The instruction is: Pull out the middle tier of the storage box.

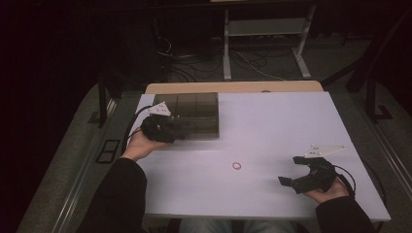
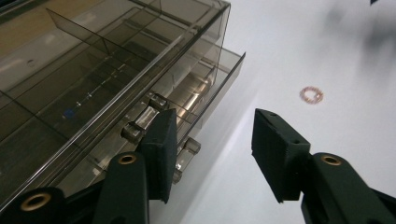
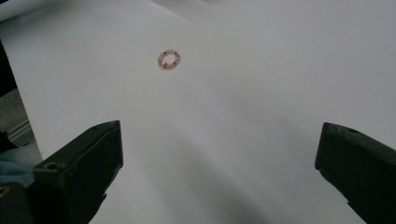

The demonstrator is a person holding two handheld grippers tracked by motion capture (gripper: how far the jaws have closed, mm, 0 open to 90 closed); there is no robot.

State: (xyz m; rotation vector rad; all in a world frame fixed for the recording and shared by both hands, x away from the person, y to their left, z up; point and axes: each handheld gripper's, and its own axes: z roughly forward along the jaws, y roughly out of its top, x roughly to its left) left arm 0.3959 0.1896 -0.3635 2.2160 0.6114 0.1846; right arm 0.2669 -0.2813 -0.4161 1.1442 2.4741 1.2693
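Note:
A smoky see-through drawer box (image 1: 194, 114) stands at the back left of the white table (image 1: 282, 121). In the left gripper view one drawer (image 2: 224, 77) of the box (image 2: 93, 70) sticks out a little, with clear knobs (image 2: 135, 130) on its front. My left gripper (image 1: 180, 130) is at that front, open (image 2: 212, 126); its left jaw lies against the knobs and nothing is between the pads. A small pink bead ring (image 1: 236, 166) lies flat mid-table (image 2: 311, 94) (image 3: 168, 59). My right gripper (image 1: 289, 170) rests near the front right, wide open (image 3: 219, 135), pointing at the ring from a distance.
A wooden strip (image 1: 233, 87) runs along the table's far edge. Beyond it on the dark floor are white desk legs (image 1: 226, 48) and loose cables (image 1: 194, 63). The table's front edge is close to both forearms.

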